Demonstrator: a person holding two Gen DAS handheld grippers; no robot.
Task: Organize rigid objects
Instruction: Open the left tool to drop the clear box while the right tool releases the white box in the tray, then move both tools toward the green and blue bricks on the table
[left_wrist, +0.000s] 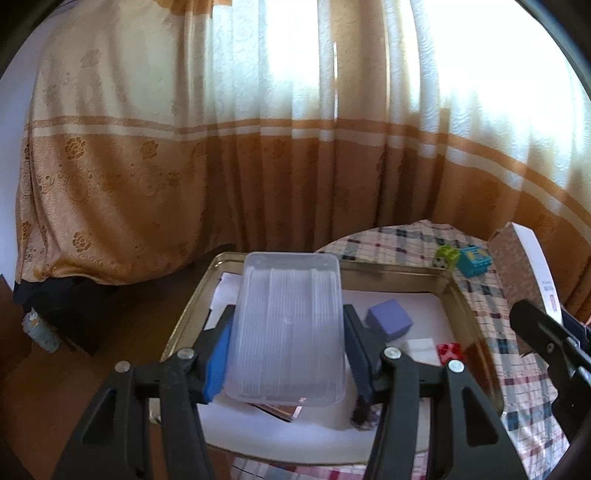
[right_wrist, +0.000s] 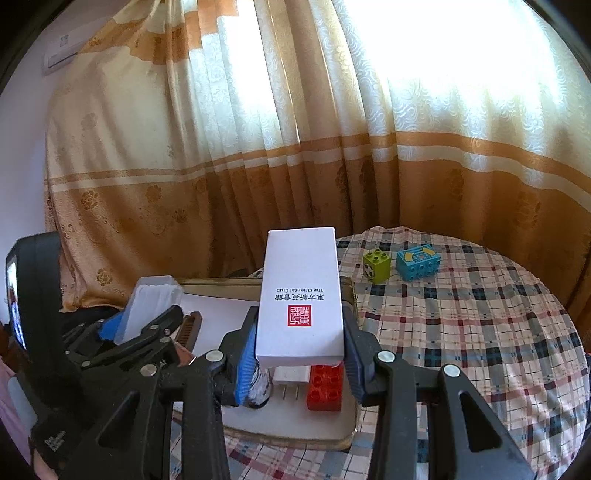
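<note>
Tilting downward over tray (left_wrist: 448, 291), left hand-held gripper (left_wrist: 288, 341) clamping clear container (left_wrist: 288, 325), right hand-held gripper (right_wrist: 300, 356) white box (right_wrist: 301, 295).

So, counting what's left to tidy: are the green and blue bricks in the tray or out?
Out. The green brick and blue brick sit on the checked cloth, beyond the tray.

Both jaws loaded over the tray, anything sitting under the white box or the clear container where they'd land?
Yes. Under the white box lie a red brick and a white plug. The clear container hangs over the tray, with a purple cube to its right and something brown under its near edge.
</note>
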